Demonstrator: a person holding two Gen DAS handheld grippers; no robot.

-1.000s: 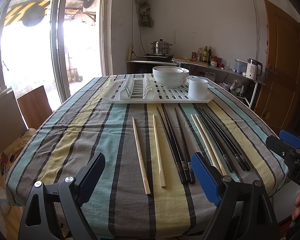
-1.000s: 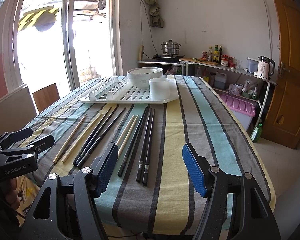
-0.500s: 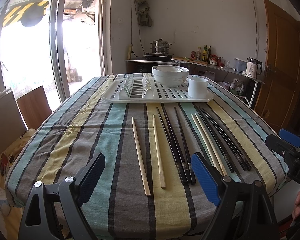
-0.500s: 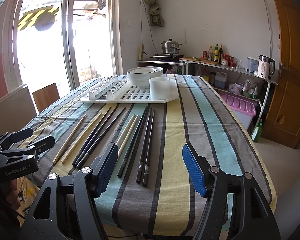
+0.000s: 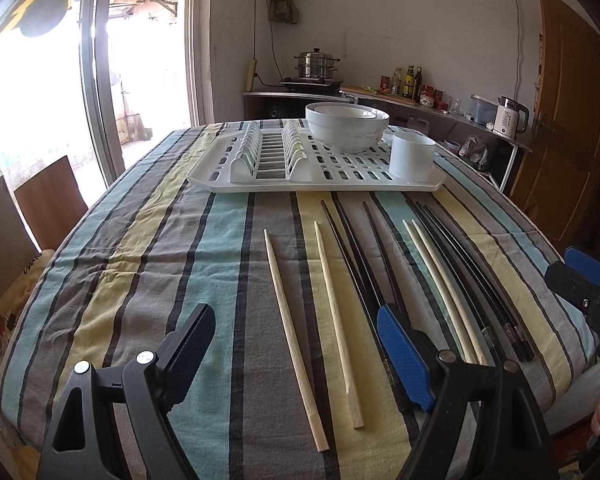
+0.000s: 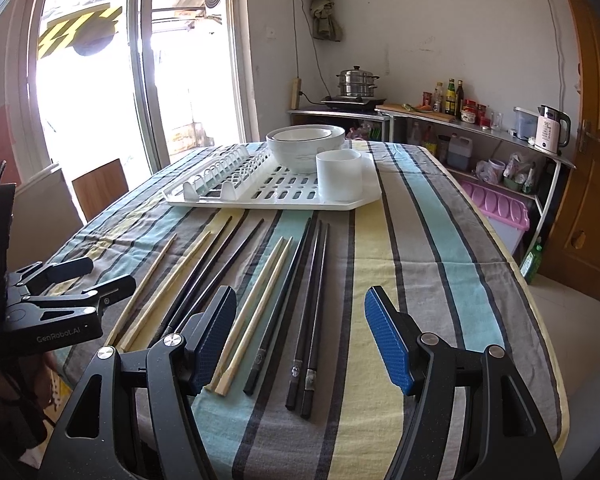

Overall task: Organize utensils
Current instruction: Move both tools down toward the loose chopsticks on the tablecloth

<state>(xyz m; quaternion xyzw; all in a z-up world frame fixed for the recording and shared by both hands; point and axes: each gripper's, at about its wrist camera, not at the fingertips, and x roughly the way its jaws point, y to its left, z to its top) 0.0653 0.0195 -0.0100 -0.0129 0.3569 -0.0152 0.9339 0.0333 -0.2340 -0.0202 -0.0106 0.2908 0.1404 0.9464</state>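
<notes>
Pink bin only from right wrist

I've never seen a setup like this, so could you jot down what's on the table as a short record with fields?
surface: table with striped cloth
rack: white dish rack at the far end
in rack: stacked bowls and a white cup
loose: pale chopsticks and black chopsticks lying side by side in front of the rack
left gripper: fingers apart, have just been closing a little, holding nothing
right gripper: fingers apart, holding nothing
</notes>
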